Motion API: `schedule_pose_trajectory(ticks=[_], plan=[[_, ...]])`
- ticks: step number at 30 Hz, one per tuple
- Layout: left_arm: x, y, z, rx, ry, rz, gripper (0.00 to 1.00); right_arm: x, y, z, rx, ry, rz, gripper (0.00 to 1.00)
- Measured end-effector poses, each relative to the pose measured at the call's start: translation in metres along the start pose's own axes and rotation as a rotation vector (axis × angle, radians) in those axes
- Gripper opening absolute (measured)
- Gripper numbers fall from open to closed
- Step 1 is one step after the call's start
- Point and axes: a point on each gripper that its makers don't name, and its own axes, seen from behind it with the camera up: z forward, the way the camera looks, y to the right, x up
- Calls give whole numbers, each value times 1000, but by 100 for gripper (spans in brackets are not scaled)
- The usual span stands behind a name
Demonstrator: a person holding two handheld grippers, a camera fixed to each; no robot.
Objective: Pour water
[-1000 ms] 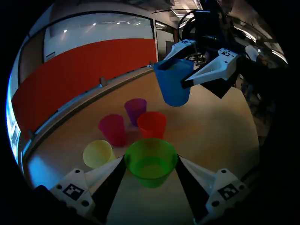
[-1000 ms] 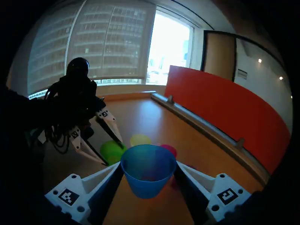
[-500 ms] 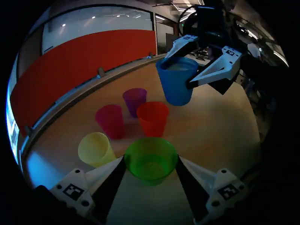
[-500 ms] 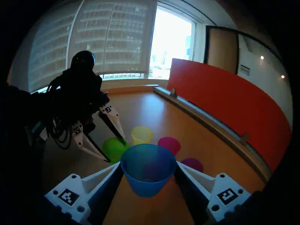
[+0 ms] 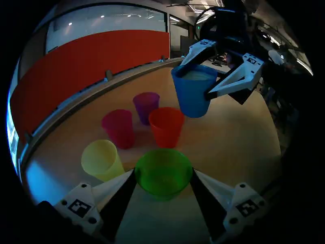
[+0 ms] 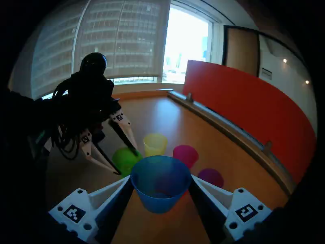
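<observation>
Blue cup — sitting upright, clamped between both fingers of right gripper; hanging at 1 o'clock in left gripper view, clear of wooden table, just beyond orange cup at centre. Green cup at 6 o'clock, being squeezed on both sides by fingers of left gripper. Standing loose on table — yellow cup at 8 o'clock, pink cup at 9, purple cup at 11. Contents of blue cup: cannot tell.
</observation>
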Motion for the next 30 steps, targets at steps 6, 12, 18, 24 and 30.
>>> schedule_pose_trajectory(ticks=[6,12,18,24,30], plan=[[-4,-2,2,-1,-6,-6,88,-1,1,1,-4,-3,-2,92],[-6,-2,3,-6,-4,-13,88,-2,1,3,0,-5,1,92],[-9,-2,2,-13,-2,-12,88,-5,-1,6,6,-12,3,92],[-10,-4,1,-21,4,-27,89,-7,-4,9,15,-14,6,92],[-15,-5,1,-25,-7,-35,95,-9,-8,11,22,-18,10,92]])
